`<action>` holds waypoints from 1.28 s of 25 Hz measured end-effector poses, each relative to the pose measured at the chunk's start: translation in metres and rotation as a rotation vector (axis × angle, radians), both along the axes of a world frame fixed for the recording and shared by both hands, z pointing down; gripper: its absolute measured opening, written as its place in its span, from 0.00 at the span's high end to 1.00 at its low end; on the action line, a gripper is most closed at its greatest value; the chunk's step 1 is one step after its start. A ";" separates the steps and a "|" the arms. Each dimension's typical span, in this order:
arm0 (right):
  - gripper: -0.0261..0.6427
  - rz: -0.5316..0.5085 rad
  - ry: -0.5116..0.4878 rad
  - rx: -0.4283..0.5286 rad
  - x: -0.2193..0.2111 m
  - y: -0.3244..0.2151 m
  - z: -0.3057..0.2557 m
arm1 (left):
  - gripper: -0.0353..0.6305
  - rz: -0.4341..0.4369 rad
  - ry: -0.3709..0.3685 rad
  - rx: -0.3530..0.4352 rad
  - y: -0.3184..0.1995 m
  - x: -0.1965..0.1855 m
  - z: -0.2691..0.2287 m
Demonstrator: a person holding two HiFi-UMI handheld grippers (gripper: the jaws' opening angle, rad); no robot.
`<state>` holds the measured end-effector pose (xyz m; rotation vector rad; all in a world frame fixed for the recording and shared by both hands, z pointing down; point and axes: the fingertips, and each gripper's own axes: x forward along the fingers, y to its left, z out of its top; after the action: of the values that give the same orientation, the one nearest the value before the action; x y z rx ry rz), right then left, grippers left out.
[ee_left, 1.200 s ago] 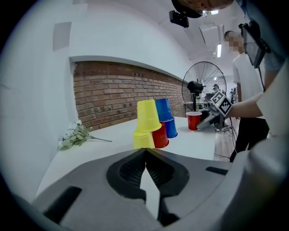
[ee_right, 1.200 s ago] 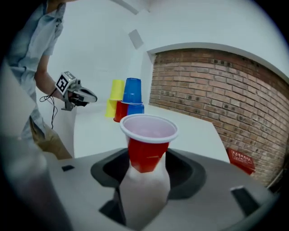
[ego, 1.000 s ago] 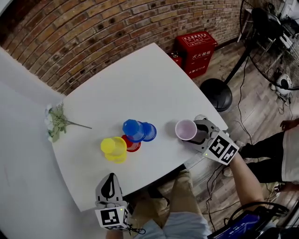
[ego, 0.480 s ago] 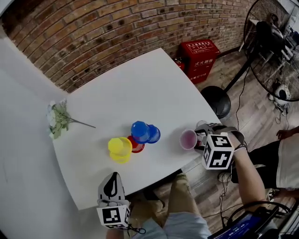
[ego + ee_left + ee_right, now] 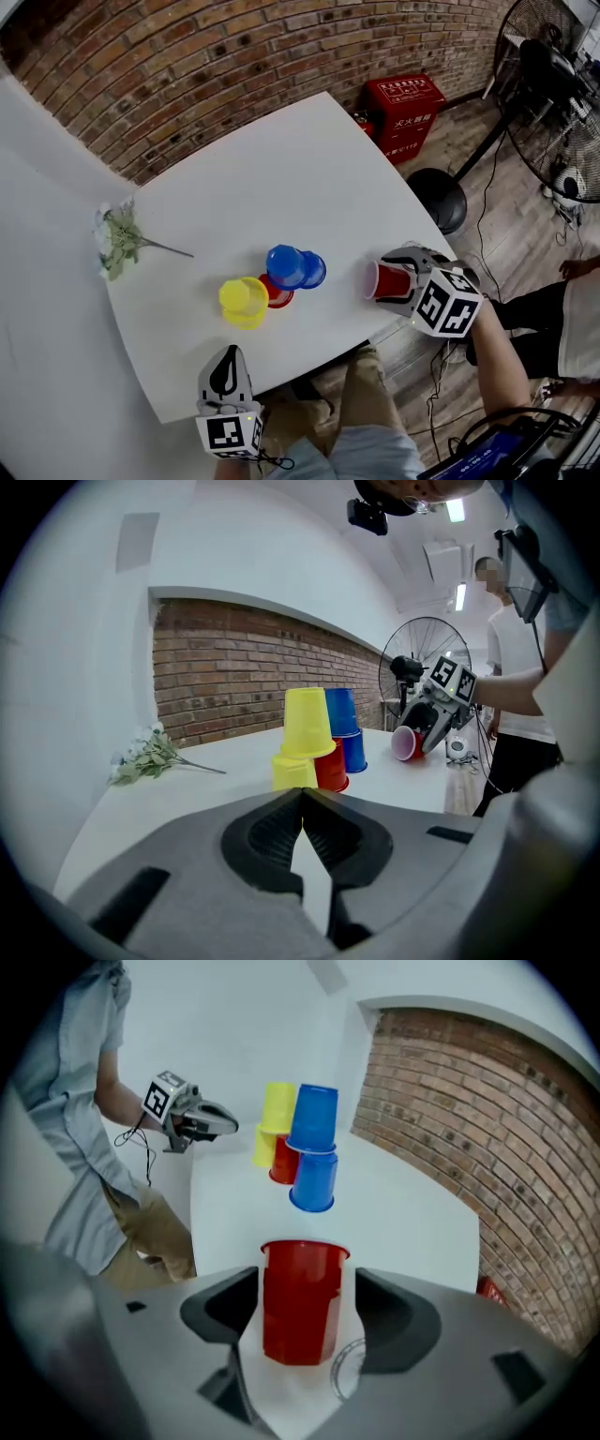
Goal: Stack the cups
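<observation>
On the white table stands a cluster of inverted cups: stacked blue cups, yellow cups and a red cup between them. Near the table's right edge a separate red cup lies tipped on its side, mouth toward the cluster. It sits between the jaws of my right gripper, which are opening; in the right gripper view a thin gap shows on each side of this red cup. My left gripper hangs shut and empty just off the table's front edge.
A sprig of artificial flowers lies at the table's left edge. On the floor beyond the far right corner are a red box and a fan's round base. A person's legs are near the right gripper.
The right gripper has rolled, tipping the red cup from mouth-up onto its side, and its jaws have spread. The left gripper and the cup cluster have not moved.
</observation>
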<state>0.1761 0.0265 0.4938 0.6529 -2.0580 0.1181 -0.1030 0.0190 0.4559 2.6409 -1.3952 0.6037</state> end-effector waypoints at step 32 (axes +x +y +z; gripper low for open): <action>0.58 -0.111 0.508 -0.189 0.043 0.028 -0.023 | 0.93 0.031 0.064 -0.003 -0.005 0.004 -0.009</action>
<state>0.2188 0.0545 0.4704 0.3991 -1.5650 0.0721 -0.0987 0.0135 0.4466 2.6594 -1.3379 0.5193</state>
